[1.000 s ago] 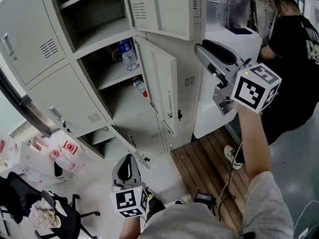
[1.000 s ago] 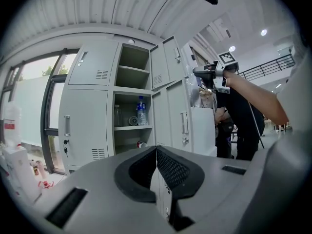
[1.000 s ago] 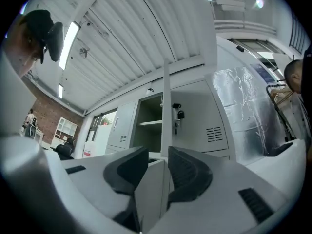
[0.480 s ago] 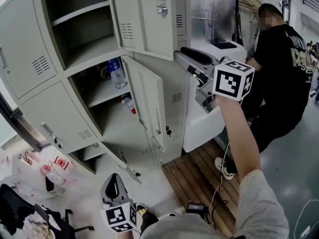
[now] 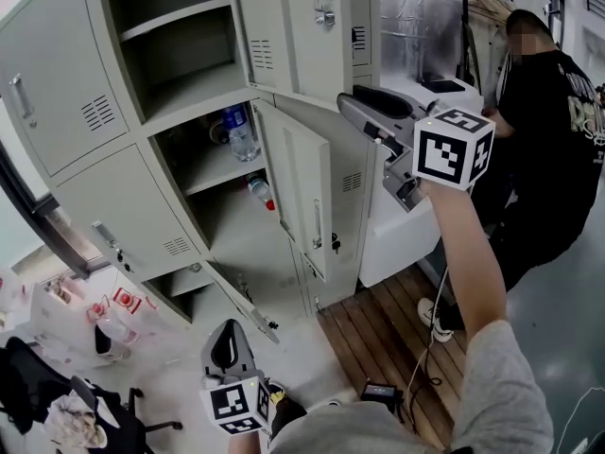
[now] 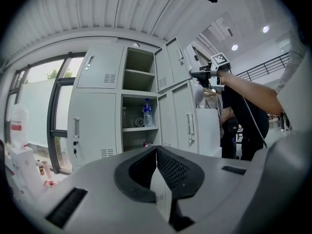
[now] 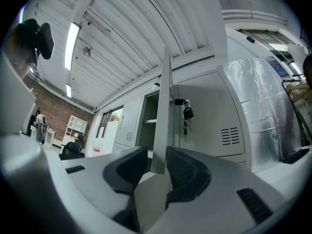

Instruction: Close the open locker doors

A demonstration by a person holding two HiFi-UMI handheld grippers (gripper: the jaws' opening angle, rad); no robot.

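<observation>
Locker door (image 7: 165, 111) edge sits loose between parted jaws of my right hand-held gripper (image 7: 157, 162); a skewed push could lose it. My left hand-held gripper (image 6: 156, 152) is clenched, empty.

Upper door (image 7: 164, 106) between my right fingers (image 7: 186, 175): contact indeterminate; its top is cut off in the head view. Bottle (image 6: 147, 115) beyond my left fingers (image 6: 176, 171): label too small to read.

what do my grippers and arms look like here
The right gripper and left gripper are light grey plastic with black textured pads. Each carries a white cube with black square markers. A thin cable trails below the right one. The right forearm is bare, with a grey sleeve above.
</observation>
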